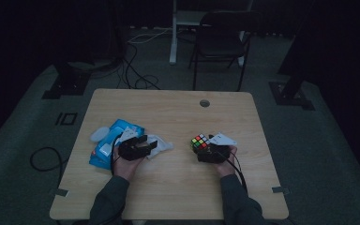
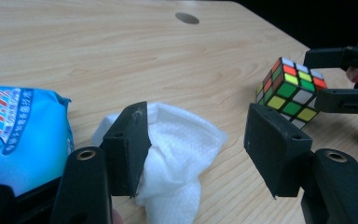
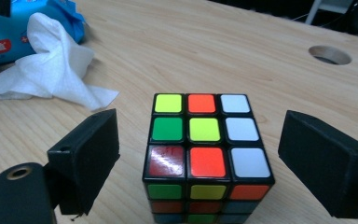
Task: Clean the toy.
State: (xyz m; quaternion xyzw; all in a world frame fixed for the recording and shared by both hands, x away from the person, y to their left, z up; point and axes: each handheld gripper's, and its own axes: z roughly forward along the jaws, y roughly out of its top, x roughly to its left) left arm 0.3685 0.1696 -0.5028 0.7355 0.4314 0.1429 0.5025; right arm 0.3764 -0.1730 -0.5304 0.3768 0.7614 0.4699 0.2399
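A scrambled colour cube [image 3: 205, 140] rests on the wooden table [image 1: 168, 108] at the front right. My right gripper [image 3: 200, 135] stands open around it, with a gap between each pad and the cube's sides. In the high view the cube [image 1: 199, 141] sits just beyond that right gripper [image 1: 202, 146]. A crumpled white tissue [image 2: 182, 149] lies on the table against the inner face of my left gripper's [image 2: 198, 126] left jaw. The other jaw is well clear of it, so this gripper is open. From here the cube [image 2: 291, 91] shows farther off between the right gripper's [image 2: 324, 77] jaws.
A blue pack of wet wipes [image 1: 108, 143] lies left of the tissue [image 1: 161, 144], close to the left hand. A round cable hole [image 1: 204, 103] sits near the table's far edge. Beyond the table stand a dark chair [image 1: 220, 42] and floor cables.
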